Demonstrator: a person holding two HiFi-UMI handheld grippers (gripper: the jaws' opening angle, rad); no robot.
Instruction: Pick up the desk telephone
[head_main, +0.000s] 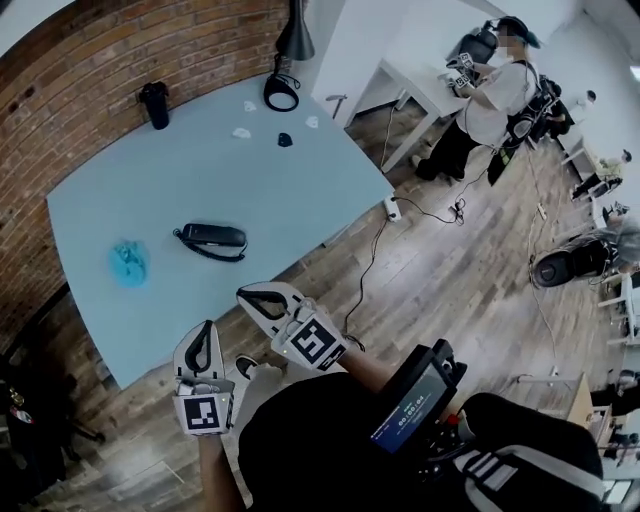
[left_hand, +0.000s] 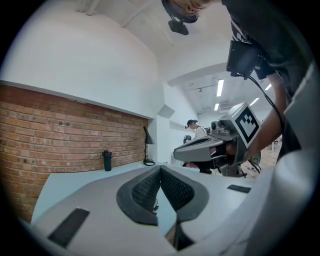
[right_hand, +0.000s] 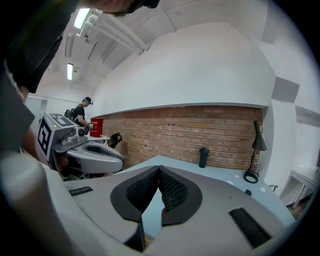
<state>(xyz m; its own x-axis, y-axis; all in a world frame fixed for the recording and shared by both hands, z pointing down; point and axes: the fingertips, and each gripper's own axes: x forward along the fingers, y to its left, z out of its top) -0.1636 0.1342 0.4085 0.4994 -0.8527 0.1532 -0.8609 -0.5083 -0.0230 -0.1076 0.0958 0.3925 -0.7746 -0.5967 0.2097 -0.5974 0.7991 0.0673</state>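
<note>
Head view, desk telephone: black, lying flat on the pale blue desk, untouched. Claws: left claw and right claw, both on the near side of the telephone and well apart from it, jaws pressed together, empty. Teal cloth: left of the telephone. Black bottle: beyond it, by the brick wall.

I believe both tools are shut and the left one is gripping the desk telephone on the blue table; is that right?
Not quite: the left tool is shut on nothing, like the right tool. The head view shows the desk telephone lying on the blue table, apart from both.
</note>
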